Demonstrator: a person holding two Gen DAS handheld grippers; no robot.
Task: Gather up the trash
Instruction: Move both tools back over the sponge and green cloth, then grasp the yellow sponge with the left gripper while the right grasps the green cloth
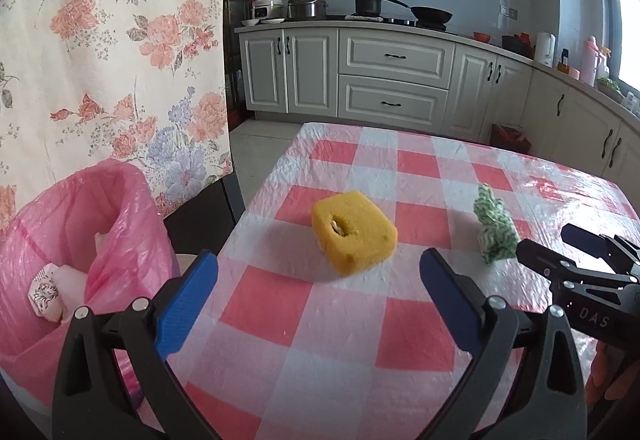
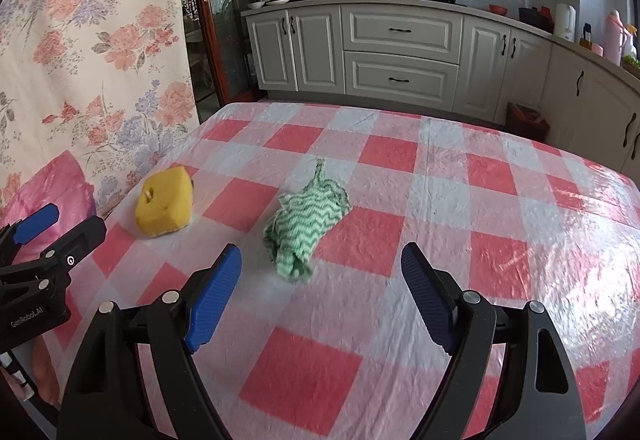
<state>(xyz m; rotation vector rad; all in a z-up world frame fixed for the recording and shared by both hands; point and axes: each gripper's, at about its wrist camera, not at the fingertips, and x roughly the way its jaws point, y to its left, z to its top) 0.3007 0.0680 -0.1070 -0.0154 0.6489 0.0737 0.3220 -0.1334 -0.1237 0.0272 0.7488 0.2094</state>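
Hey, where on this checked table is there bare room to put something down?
Free: the far half of the table beyond the green cloth, and the whole stretch to its right. Crowded: the near left, where the yellow sponge, cloth and both open grippers sit.

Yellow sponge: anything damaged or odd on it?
Yes. The yellow sponge on the checked tablecloth has a gouged hole in its top face with something pale inside. It also sits tilted, not flat.

Daylight, probably from a window [image 1: 626, 24] at right; tablecloth [image 2: 520, 208] glares; fisheye edges bend darkly.
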